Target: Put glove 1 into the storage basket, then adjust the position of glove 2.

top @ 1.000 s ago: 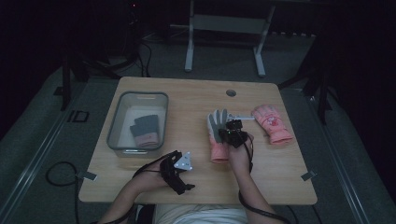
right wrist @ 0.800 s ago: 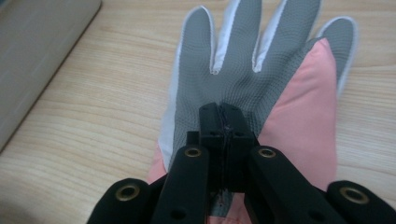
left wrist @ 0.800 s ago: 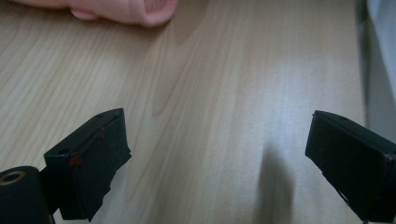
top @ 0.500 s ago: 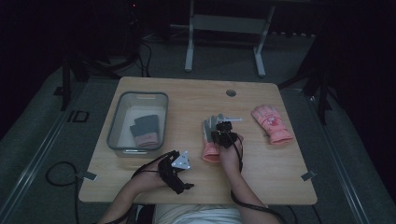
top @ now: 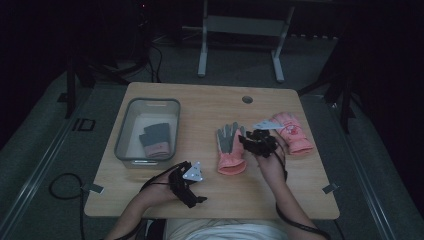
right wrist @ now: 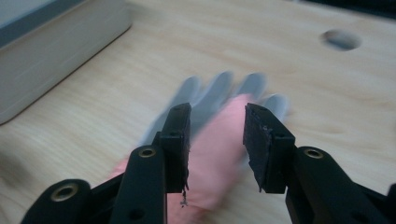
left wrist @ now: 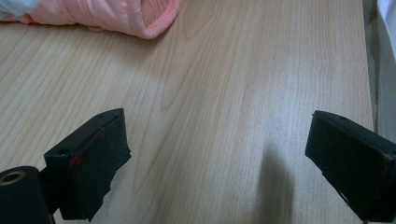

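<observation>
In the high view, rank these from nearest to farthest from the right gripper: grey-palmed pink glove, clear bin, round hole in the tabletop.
From the right gripper:
1. Grey-palmed pink glove, just to its left, close beside the jaws.
2. Round hole, straight beyond it toward the table's far edge.
3. Clear bin, far across on the table's left side.

Both tools black: left tool (top: 186, 181) with grey triangular plate, trailing cable; right tool (top: 260, 142) brass-looking eyelets.
</observation>
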The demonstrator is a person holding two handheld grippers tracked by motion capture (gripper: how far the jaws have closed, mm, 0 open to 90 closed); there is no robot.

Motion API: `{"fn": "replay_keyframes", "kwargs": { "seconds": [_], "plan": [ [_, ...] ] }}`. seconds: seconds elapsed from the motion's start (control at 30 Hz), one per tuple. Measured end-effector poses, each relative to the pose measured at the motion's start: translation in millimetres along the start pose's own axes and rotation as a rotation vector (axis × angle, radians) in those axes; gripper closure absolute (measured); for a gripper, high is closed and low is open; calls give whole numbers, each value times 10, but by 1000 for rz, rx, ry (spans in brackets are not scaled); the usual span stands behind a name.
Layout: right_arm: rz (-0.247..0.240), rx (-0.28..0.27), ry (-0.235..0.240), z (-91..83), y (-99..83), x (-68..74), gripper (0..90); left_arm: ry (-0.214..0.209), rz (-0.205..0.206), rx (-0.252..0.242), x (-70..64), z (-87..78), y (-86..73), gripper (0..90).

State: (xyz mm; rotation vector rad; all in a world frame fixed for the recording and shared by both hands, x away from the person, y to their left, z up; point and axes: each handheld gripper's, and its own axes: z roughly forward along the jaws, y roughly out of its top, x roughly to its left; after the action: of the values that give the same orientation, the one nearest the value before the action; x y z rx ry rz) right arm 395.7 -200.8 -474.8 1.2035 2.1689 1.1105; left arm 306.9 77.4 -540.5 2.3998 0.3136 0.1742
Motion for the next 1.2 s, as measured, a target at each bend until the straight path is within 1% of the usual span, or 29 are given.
{"fn": "replay_keyframes", "kwargs": {
  "seconds": [0.03,0.07,0.13,0.17,0.2,0.23,0.3,0.33,0.43,0.5,0.57,0.63,0.67,0.7,0.73,0.77,0.8,0.83,0.9,0.93,0.97,1.0,1.03,1.1,1.13,1.2],
  "plan": [
    [-5,0,5,-35,1,-61,614,-1,0,1,-1,4,2,55],
    [-2,-3,24,-80,-3,-144,614,1,1,6,-2,9,6,55],
    [6,-11,-7,-180,-30,-325,606,3,6,10,-1,18,8,55],
    [10,-10,-7,-209,-39,-388,592,4,5,11,-2,18,8,55],
    [8,-9,-24,-255,-56,-494,587,5,2,11,-4,17,8,55],
    [3,-4,-38,-280,-65,-558,573,5,2,9,-6,12,6,55],
    [-8,0,-54,-351,-87,-754,565,8,-1,5,-9,4,3,55],
    [-5,6,-79,-390,-97,-861,570,9,-4,2,-9,2,1,55],
    [14,-20,-104,-519,-125,-1185,582,9,0,10,-10,2,6,55],
    [15,-16,-134,-588,-140,-1373,577,3,0,13,-10,2,5,55],
    [22,-19,-151,-631,-156,-1546,559,2,-2,16,-11,3,-1,55],
    [20,-9,-154,-632,-166,-1691,544,3,-3,15,-14,6,-4,55],
    [20,-9,-154,-632,-166,-1691,544,3,-3,15,-14,6,-4,56],
    [17,5,-155,-594,-170,-1820,522,5,-3,20,-15,6,-1,55],
    [17,5,-155,-594,-170,-1820,522,5,-3,20,-15,6,-1,55],
    [20,12,-153,-574,-169,-1855,522,5,-3,20,-15,6,-1,55],
    [31,26,-144,-491,-169,-1957,507,8,-3,17,-20,9,9,55],
    [41,37,-148,-445,-173,-1999,513,7,-5,16,-21,9,10,55],
    [53,67,-136,-332,-191,-2066,507,7,-6,17,-22,8,8,55],
    [51,80,-133,-274,-206,-2088,495,7,-8,18,-22,8,5,55],
    [51,80,-133,-274,-206,-2088,495,7,-8,18,-22,8,5,56],
    [51,92,-135,-216,-223,-2111,495,7,-8,18,-22,8,5,56],
    [57,107,-110,-112,-268,-2142,447,5,-7,15,-20,2,-1,55],
    [61,135,-111,-16,-321,-2152,421,2,-9,14,-24,4,0,55],
    [53,156,-110,35,-354,-2149,405,2,-9,14,-24,4,0,55],
    [28,184,-124,125,-424,-2127,394,6,-8,11,-25,3,0,56]
  ]
}}
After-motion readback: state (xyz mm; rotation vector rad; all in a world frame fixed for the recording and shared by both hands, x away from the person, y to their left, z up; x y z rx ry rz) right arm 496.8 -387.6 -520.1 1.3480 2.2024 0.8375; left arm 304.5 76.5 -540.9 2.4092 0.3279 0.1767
